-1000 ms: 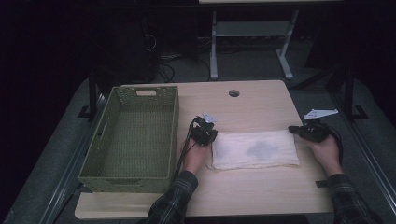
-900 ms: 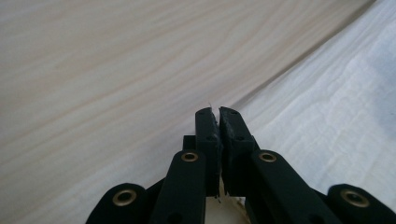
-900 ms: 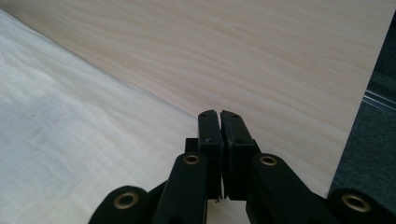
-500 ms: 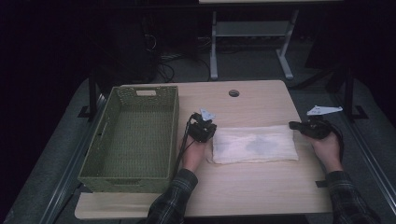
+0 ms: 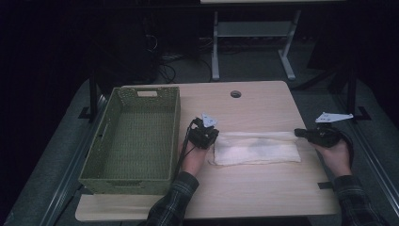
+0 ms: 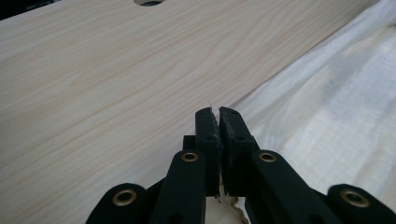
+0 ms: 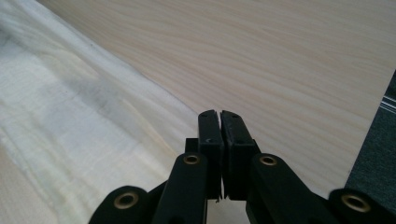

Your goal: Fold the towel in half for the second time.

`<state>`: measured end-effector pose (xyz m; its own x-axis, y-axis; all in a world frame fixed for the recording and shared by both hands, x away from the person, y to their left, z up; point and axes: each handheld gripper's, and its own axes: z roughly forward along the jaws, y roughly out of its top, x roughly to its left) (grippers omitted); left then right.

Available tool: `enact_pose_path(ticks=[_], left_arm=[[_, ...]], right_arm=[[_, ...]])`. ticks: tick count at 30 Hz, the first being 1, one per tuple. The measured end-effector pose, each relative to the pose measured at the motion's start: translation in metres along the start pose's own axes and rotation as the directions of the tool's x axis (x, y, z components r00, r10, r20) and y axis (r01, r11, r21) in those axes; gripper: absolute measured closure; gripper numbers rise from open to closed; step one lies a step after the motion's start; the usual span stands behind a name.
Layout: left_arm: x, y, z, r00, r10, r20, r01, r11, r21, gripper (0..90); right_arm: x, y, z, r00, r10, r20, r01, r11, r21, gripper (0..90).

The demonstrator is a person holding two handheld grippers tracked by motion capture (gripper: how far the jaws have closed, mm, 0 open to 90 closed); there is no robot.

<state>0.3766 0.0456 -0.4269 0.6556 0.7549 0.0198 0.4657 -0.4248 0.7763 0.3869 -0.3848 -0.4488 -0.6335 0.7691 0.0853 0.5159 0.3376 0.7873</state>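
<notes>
A white cloth (image 5: 256,149) lies folded into a long strip on the wooden table (image 5: 254,106). My left gripper (image 5: 210,136) sits at the strip's far left corner, jaws shut, with a thread of cloth (image 6: 327,116) showing at the tips. At the far right corner, my right gripper (image 5: 299,133) is also shut, and the cloth (image 7: 70,116) edge runs in under its jaws. Both grippers rest low on the table.
A green woven basket (image 5: 108,141) with nothing in it stands on the left part of the table, close to my left hand. A round cable hole (image 5: 235,94) is at the back middle. The table's right edge (image 5: 310,141) is near my right hand.
The cloth has become narrower front to back. Both grippers rose a little at its far corners and came back down.
</notes>
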Motion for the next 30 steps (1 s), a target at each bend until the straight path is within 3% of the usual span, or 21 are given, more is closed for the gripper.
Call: enact_pose_path(ticks=[10,17,30], left_arm=[[-0.014,-0.008,-0.013,0.9993,0.035,0.01,-0.035,0.999,0.029,86.7],[-0.022,-0.015,-0.018,0.9979,0.051,0.04,-0.052,0.9978,0.04,86.6],[-0.035,-0.03,-0.022,0.9932,0.084,0.081,-0.092,0.9911,0.097,86.5]], right_arm=[[0.02,-0.011,-0.015,0.9995,-0.033,-0.004,0.033,0.999,0.025,87.6],[0.033,-0.024,-0.029,0.9993,-0.032,-0.018,0.032,0.999,0.036,87.6],[0.042,-0.039,-0.032,0.9987,-0.032,-0.039,0.035,0.995,0.094,87.3]])
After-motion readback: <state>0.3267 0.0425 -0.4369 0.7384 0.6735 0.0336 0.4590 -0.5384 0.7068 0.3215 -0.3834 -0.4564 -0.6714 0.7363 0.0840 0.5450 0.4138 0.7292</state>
